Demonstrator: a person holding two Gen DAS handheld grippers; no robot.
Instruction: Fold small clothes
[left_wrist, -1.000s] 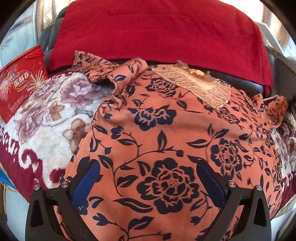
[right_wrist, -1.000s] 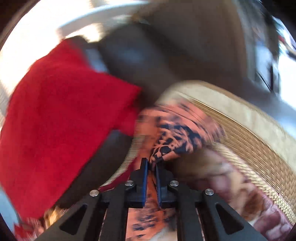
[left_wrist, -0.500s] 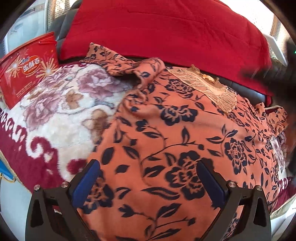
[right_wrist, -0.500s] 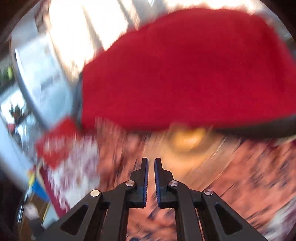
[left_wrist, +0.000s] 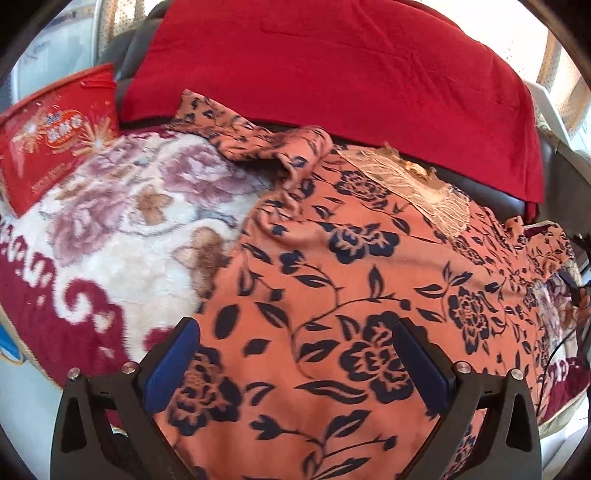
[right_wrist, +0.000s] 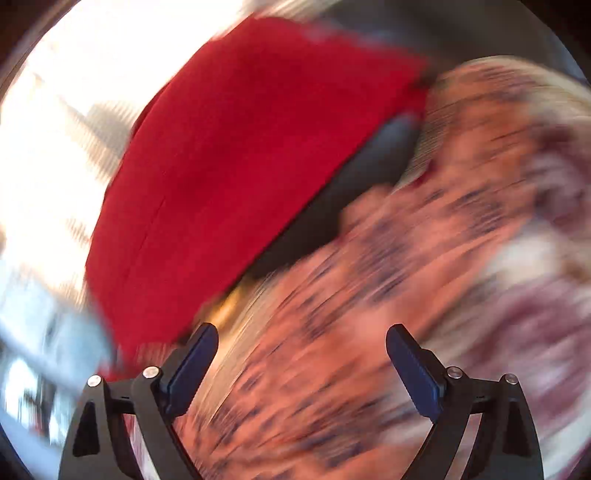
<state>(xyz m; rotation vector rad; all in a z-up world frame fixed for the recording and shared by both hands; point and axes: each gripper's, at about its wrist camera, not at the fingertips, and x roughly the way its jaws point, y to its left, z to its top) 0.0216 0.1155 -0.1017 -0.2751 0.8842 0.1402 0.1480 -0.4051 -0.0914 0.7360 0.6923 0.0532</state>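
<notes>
An orange garment with dark blue flowers (left_wrist: 332, 280) lies spread over a plush floral blanket (left_wrist: 122, 236). Its lace collar (left_wrist: 417, 184) points toward a red cloth on the seat back. One sleeve (left_wrist: 236, 129) lies crumpled at the upper left, the other (left_wrist: 546, 247) at the right edge. My left gripper (left_wrist: 295, 354) hovers open above the garment's lower part, nothing between its blue pads. In the blurred right wrist view, my right gripper (right_wrist: 301, 365) stands over the garment (right_wrist: 369, 314) with jaws opening wide and nothing between them.
A red cloth (left_wrist: 332, 66) drapes the dark seat back behind the garment; it also fills the right wrist view's upper left, red cloth (right_wrist: 240, 166). A red printed box (left_wrist: 55, 136) stands at the far left. A thin dark cable (left_wrist: 554, 350) hangs at the right edge.
The right gripper went from shut on the orange garment to wide open, swinging fast across the scene. The left view slid slightly, showing more blanket at left; the left gripper stayed open.
</notes>
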